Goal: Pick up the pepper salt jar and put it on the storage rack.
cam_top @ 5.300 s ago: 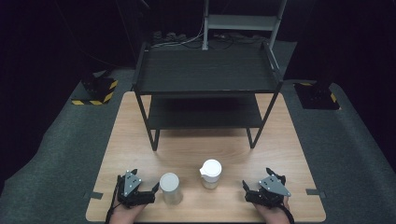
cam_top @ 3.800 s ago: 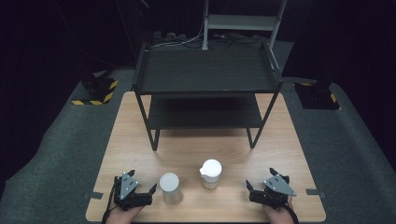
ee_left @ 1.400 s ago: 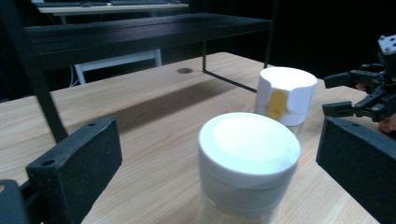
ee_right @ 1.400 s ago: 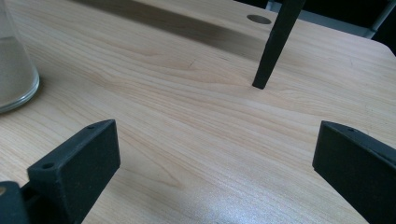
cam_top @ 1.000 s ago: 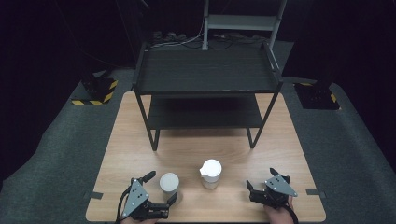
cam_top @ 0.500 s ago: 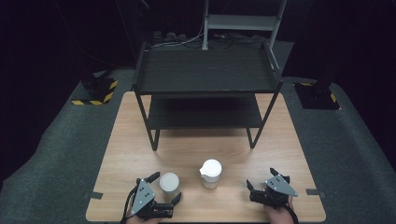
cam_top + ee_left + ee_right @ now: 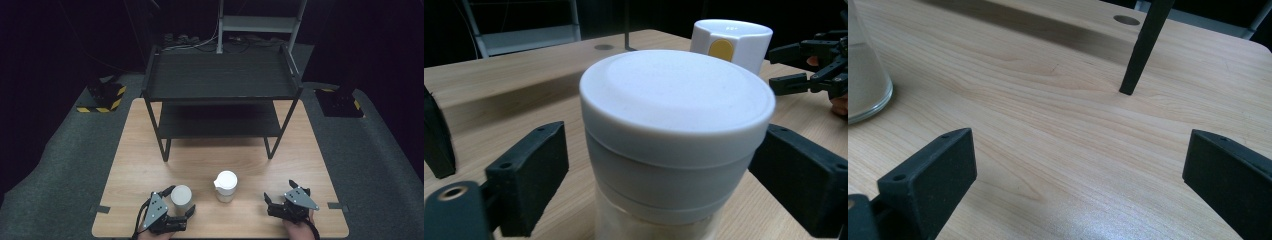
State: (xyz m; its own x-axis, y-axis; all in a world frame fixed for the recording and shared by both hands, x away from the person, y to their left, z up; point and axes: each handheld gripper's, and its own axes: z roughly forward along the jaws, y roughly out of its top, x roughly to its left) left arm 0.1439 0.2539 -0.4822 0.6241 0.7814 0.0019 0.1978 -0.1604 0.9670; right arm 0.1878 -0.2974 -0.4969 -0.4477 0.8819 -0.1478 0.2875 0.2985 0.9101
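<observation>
Item, nearest: left gripper [image 7: 179,202], jaws astride the white-lidded jar [image 7: 181,195]; they have just been closing, the jar between them, with gaps at both sides in the left gripper view, so nothing gripped yet.

Jar: upright, long axis vertical, near the table's [image 7: 135,165] front edge, straight ahead of the left gripper.

Beside jar, to its right: white-capped container [image 7: 226,186], apart.

Farther right: right gripper [image 7: 274,201], jaws wide, holding nothing.

Beyond jar: black shelf rack [image 7: 220,80].

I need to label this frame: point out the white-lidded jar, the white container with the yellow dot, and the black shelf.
white-lidded jar [image 7: 676,100], left gripper view, top of lid.
white container with the yellow dot [image 7: 744,42], left gripper view, side wall beside the dot.
black shelf [image 7: 222,75], high view, top tier.
</observation>
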